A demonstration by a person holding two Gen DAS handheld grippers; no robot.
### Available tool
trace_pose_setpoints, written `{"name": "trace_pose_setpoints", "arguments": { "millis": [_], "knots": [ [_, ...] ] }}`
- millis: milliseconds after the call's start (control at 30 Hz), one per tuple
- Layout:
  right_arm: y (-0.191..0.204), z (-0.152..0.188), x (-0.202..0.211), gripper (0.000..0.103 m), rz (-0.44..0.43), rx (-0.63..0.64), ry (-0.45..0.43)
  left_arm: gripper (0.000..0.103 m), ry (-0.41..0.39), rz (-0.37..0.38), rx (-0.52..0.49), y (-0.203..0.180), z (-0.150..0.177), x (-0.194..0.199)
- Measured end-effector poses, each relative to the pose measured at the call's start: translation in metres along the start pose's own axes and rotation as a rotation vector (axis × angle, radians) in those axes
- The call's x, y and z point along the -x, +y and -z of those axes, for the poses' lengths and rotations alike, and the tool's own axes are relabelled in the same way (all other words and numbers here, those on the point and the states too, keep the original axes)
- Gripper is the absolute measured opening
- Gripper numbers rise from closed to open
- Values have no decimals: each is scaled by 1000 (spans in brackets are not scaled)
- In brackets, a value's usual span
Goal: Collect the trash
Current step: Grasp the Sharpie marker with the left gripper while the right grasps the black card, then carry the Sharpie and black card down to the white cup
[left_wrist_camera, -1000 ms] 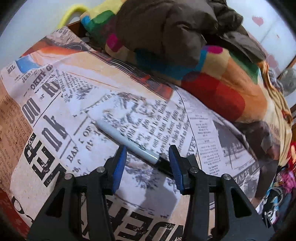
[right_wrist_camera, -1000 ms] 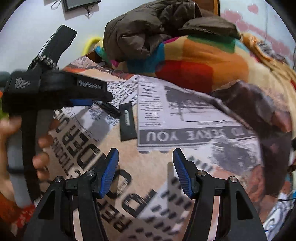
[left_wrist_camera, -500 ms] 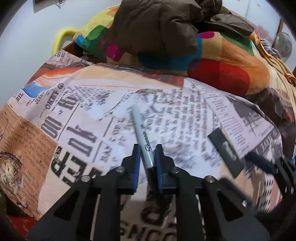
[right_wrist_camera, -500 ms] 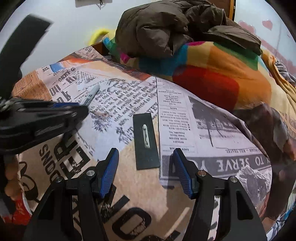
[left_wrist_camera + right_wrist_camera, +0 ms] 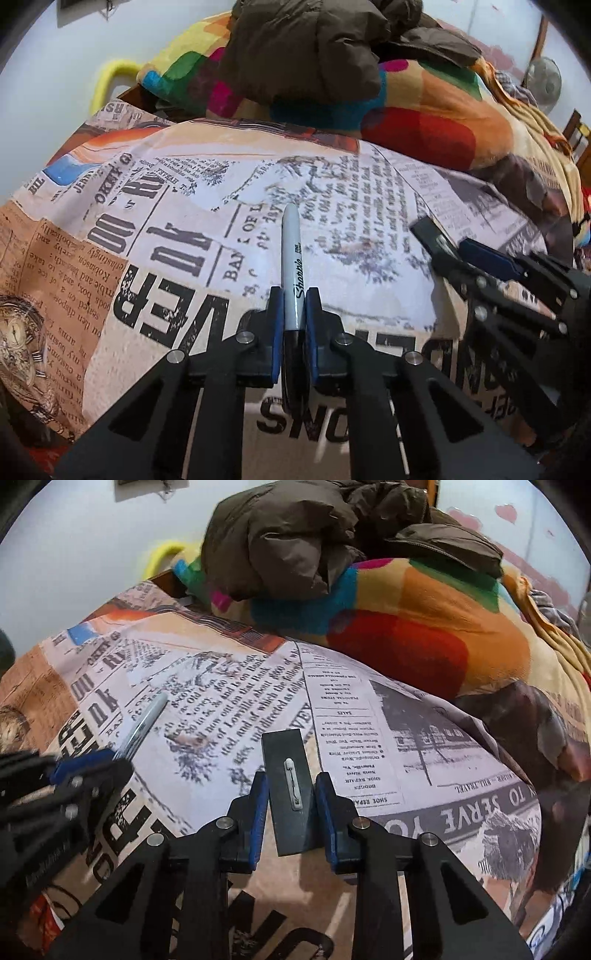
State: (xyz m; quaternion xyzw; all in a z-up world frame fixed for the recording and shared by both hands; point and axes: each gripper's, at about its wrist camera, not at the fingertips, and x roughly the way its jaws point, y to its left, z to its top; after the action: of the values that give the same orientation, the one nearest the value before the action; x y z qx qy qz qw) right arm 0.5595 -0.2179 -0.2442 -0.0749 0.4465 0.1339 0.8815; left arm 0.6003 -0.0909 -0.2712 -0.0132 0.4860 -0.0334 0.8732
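Left wrist: fingers (image 5: 277,325) clamp the marker (image 5: 291,258); right fingers (image 5: 258,805) part-open, straddling the black badge (image 5: 290,786).

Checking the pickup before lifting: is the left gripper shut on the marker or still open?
Shut: the left gripper has both blue pads pressed against the marker, no gap showing.

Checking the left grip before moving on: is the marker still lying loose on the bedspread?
No, the left gripper is shut on the marker, its blue pads pressed against both sides.
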Motion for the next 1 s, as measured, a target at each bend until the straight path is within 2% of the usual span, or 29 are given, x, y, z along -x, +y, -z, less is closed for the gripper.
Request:
{"name": "trace_pose_setpoints", "arguments": {
  "millis": [167, 467, 667, 1000],
  "knots": [
    [-13, 3, 6, 23, -62, -95, 47, 10, 14, -21, -31, -6, 11, 6],
    [-21, 31, 36, 23, -150, -144, 103, 10, 20, 11, -38, -5, 30, 41],
    [-15, 41, 68, 23, -166, -168, 60, 10, -5, 44, 16, 8, 42, 76],
    [12, 49, 141, 23, -164, -126, -48, 10, -73, 31, 43, 35, 69, 155]
  ]
}}
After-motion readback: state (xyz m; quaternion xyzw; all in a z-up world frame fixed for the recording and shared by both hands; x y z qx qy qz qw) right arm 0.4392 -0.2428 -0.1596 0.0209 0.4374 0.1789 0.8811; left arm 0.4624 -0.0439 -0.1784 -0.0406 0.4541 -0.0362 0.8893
